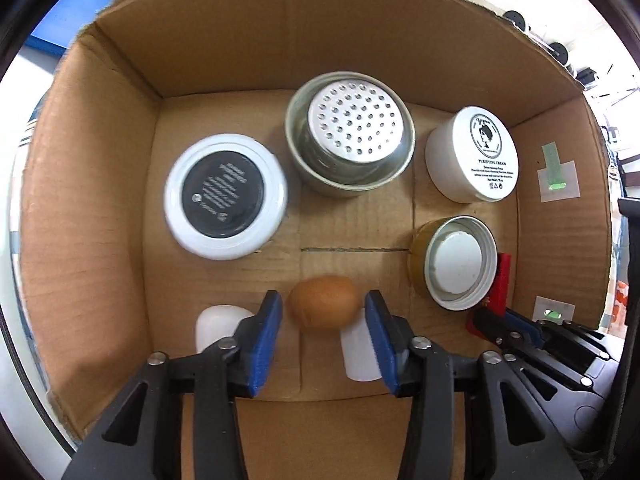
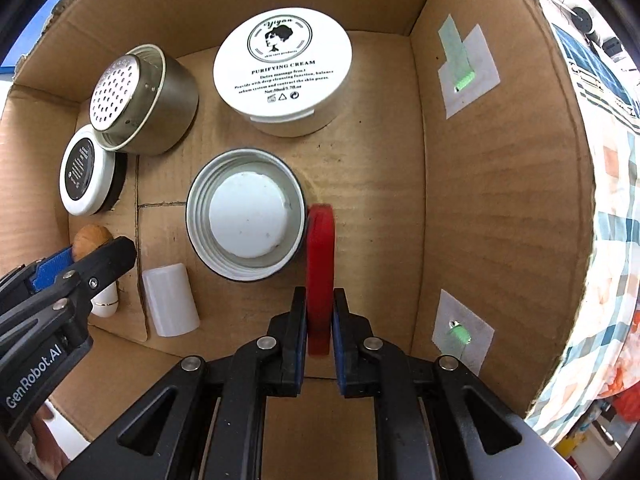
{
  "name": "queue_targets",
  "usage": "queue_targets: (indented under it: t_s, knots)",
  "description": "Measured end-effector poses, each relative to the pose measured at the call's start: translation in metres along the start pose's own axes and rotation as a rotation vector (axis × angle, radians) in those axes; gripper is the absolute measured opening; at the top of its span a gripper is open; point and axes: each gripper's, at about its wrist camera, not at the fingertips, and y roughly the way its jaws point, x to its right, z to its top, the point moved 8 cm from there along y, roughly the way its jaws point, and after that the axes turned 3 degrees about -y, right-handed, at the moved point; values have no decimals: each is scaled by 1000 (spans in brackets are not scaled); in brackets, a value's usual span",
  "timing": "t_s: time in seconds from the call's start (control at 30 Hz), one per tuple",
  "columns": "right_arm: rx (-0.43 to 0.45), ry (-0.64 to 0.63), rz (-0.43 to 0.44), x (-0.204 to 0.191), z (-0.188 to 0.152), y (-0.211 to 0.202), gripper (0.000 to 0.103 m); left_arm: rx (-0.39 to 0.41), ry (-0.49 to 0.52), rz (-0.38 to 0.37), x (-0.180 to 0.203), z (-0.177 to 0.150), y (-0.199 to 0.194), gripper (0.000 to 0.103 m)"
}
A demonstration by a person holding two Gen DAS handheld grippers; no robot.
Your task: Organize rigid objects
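Inside the cardboard box [image 1: 100, 200], the left gripper [image 1: 324, 308] has its fingers spread wide on either side of a brown egg-shaped knob [image 1: 325, 305], not clearly gripping it. Further right, the right gripper [image 2: 320, 300] holds its fingers tight on a red piece [image 2: 320, 264] beside an upturned lid [image 2: 246, 214].

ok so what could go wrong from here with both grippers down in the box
1. The right hand-held gripper pinches the thin red piece edge-on beside the open metal lid; it may twist or knock the lid.
2. The brown egg-shaped object sits between the left hand-held gripper's open pads and could roll.
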Motion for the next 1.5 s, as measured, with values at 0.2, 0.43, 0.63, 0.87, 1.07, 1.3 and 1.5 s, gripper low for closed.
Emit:
queue_targets:
  t_s: [0.2,0.43,0.63,0.87,1.07,1.3,1.5]
  knots:
    - [25,-2,-16,-10,3,-16,33,37,-23,23,-12,-6,-20,60]
    - [53,-6,-13,-21,2,-37,56,108,-39,40,-21,-15,-52,95]
    - [123,-35,-12,-24,-6,-65,88,138,-48,52,-29,-26,-77,103]
    - [163,-32,-12,-11,-15,-91,101,189,-61,68,-39,-23,-93,103]
    - [202,-28,-7,1,-33,-111,101,250,-73,81,-38,-28,-121,103]
    - [358,-59,-24,9,-70,-180,101,371,-44,102,-25,-66,-194,103]
    - [454,-72,8,11,-115,-246,101,448,-26,77,-11,-103,-254,103]
